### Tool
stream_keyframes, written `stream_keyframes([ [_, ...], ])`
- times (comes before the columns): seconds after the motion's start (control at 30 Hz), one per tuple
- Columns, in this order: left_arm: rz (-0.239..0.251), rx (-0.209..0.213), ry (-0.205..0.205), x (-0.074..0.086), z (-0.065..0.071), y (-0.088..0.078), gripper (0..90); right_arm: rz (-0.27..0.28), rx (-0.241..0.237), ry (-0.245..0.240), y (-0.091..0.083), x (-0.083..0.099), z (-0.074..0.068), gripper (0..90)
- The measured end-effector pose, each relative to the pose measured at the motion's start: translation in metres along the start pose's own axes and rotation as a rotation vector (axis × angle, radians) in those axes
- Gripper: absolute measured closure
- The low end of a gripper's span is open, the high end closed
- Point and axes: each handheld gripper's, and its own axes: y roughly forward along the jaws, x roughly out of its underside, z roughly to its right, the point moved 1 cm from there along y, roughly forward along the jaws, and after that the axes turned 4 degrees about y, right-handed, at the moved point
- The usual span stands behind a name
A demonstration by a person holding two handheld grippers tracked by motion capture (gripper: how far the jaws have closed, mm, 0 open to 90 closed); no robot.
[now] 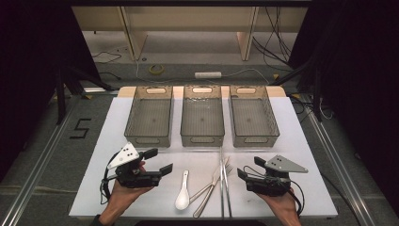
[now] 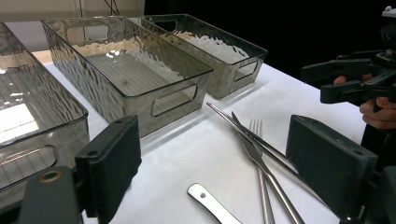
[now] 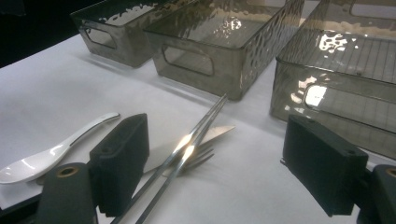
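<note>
1. Two black pads of the left claw [image 2: 224, 163] stand wide apart at the front of the left gripper view, with nothing between them. It hovers just left of the cutlery, so it looks ready to reach in.
2. Over on the other side, the right claw [image 3: 217, 163] is wide open too and holds nothing. It points at the same pile from the right.
3. Between the two claws lies the cutlery, all close together on the bench [image 1: 301, 141]: a white spoon [image 1: 182, 193], a knife [image 1: 210, 188], a fork [image 1: 226, 165] and a pair of metal chopsticks [image 1: 225, 188]. The chopsticks cross over the knife and fork, so I think they get picked first.
4. Behind the pile stand three see-through bins in a row: left bin [image 1: 149, 117], middle bin [image 1: 202, 117] and right bin [image 1: 253, 117]. All look empty. Most likely each kind of cutlery goes in its own bin.
</note>
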Motion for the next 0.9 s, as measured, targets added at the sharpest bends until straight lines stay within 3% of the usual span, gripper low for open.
stream_keyframes([
  [0.2, -0.002, 0.0, -0.003, 0.0001, 0.0, 0.001, 17.4, -0.005, 0.002, 0.003, -0.0003, 0.0, 0.0007, 24.4],
  [0.77, -0.001, -0.002, 0.001, -0.0001, -0.0013, 0.0, 17.4, -0.087, 0.003, -0.009, 0.0039, -0.0017, 0.0012, 26.3],
  [0.9, -0.003, -0.003, 0.0, 0.0, -0.0007, 0.0003, 17.4, -0.166, -0.015, -0.022, 0.0064, -0.0052, 0.0, 28.6],
])
